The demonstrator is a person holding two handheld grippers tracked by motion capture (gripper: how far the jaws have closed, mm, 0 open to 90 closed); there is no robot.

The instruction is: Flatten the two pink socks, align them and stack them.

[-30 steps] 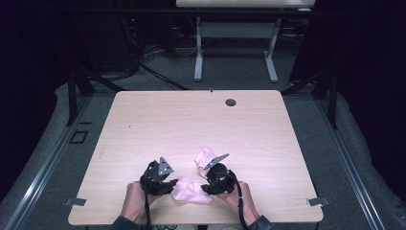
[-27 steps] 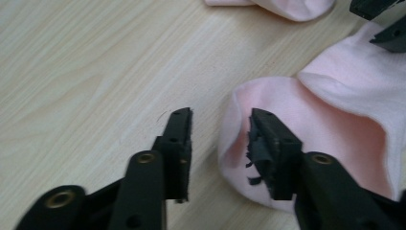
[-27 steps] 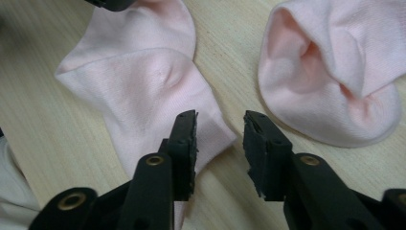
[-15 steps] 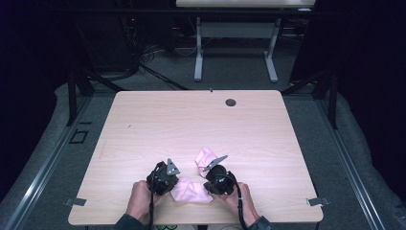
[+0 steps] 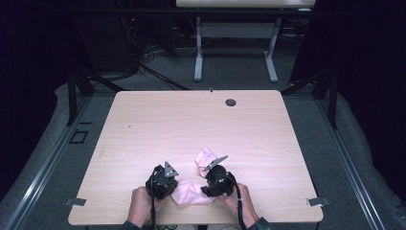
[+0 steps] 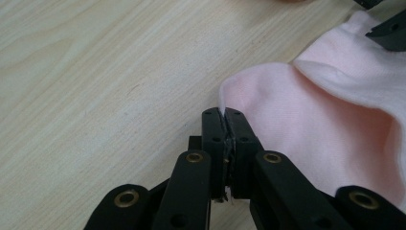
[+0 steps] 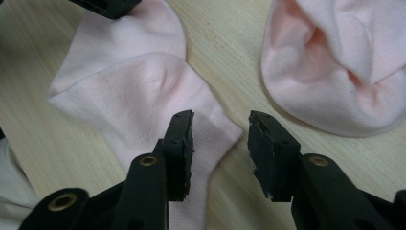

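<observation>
1. Working at the near edge of the table [image 5: 143, 120], the person handles two pink socks, apparently to pair or fold them; that aim is my reading.
2. One flat sock [image 5: 189, 194] lies between the two grippers, close to the near edge and about midway along it. A second sock [image 5: 205, 155], bunched and opened at its mouth, sits just behind it.
3. The left gripper [image 6: 224, 115] has its jaws closed tight on a thin edge of the flat sock [image 6: 311, 129].
4. The right gripper [image 7: 220, 139] has just been opening; its jaws stand apart over that sock's end [image 7: 143, 96], one jaw over the fabric, pressing nothing.
5. Judged so, one end is secured. Taking the other end, straightening, and joining it with the bunched sock [image 7: 335, 72] remain.
</observation>
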